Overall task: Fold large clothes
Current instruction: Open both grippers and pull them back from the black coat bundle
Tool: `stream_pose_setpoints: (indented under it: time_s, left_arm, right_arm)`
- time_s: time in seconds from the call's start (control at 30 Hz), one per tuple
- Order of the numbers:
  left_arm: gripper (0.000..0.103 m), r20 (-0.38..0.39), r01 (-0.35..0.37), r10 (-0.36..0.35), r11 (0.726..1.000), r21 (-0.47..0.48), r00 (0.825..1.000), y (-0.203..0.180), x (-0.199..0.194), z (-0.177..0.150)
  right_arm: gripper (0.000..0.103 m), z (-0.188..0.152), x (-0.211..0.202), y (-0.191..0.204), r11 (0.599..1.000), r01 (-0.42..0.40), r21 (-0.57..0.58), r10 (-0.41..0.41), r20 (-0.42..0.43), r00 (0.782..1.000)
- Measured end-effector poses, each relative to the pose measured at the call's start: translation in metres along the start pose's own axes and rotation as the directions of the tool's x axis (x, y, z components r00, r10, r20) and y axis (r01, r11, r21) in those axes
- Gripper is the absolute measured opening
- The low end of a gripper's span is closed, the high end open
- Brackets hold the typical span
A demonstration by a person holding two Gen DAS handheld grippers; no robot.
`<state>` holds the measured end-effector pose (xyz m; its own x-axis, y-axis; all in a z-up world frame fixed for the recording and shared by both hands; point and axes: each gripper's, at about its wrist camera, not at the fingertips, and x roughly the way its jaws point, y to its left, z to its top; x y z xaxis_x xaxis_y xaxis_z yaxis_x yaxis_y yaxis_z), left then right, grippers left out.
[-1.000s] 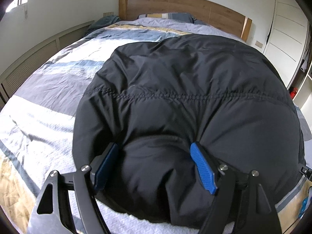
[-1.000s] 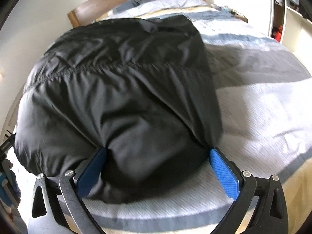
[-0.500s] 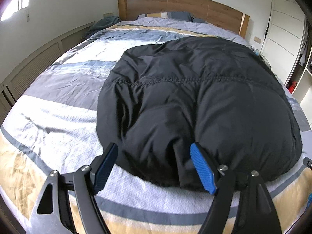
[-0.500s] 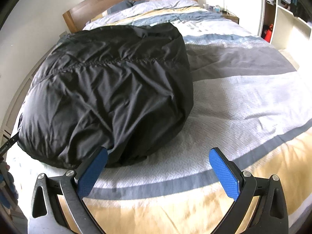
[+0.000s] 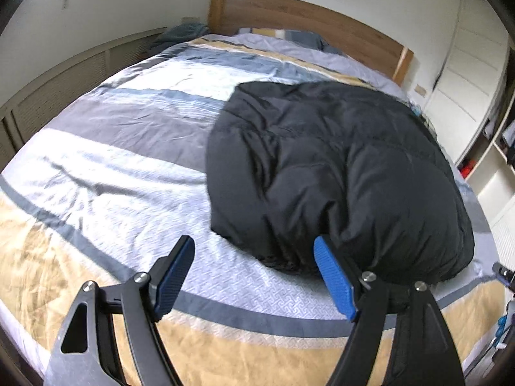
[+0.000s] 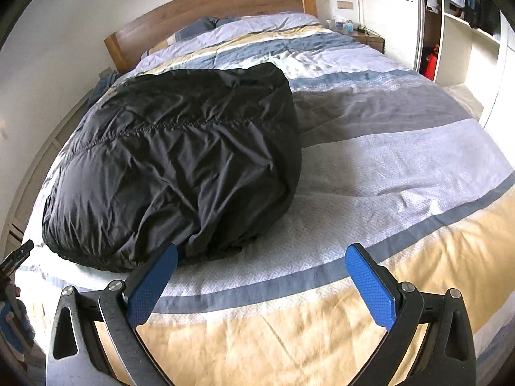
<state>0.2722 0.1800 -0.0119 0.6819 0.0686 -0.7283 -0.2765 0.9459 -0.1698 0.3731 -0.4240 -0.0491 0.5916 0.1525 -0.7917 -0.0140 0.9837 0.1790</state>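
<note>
A black puffy jacket (image 5: 338, 173) lies folded in a thick bundle on the striped bedspread (image 5: 112, 160); it also shows in the right wrist view (image 6: 180, 167). My left gripper (image 5: 254, 276) is open and empty, just in front of the jacket's near edge, its right pad (image 5: 334, 278) close to the fabric. My right gripper (image 6: 264, 286) is open and empty over the bedspread (image 6: 402, 167), to the right of the jacket's near edge.
A wooden headboard (image 5: 305, 19) and pillows (image 6: 257, 25) are at the far end. A low wall panel (image 5: 64, 77) runs along the left side. A wardrobe with open shelves (image 6: 466, 32) and a nightstand (image 6: 367, 37) stand on the right.
Both grippers have pulled back from the jacket toward the foot of the bed. The jacket no longer sits between the jaws. The left gripper has also shifted left.
</note>
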Motion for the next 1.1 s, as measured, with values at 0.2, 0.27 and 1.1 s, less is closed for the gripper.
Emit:
stream_pose_setpoints:
  time_s: [0.2, 0.27, 1.1]
  left_arm:
    - [0.076, 0.03, -0.028, 0.028, 1.0, 0.0, 0.999, 0.009, -0.02, -0.008]
    - [0.076, 0.039, -0.023, 0.023, 1.0, -0.009, 0.999, 0.012, -0.026, -0.011]
    - [0.076, 0.181, 0.016, -0.02, 1.0, 0.023, 0.983, 0.005, -0.125, -0.048]
  right_arm:
    - [0.102, -0.005, -0.017, 0.009, 1.0, 0.006, -0.017, -0.005, 0.019, 1.0]
    - [0.102, -0.007, -0.024, 0.013, 1.0, 0.005, -0.019, -0.005, 0.025, 1.0]
    - [0.103, -0.048, -0.113, 0.051, 0.997, -0.026, -0.067, 0.034, 0.129, 0.991]
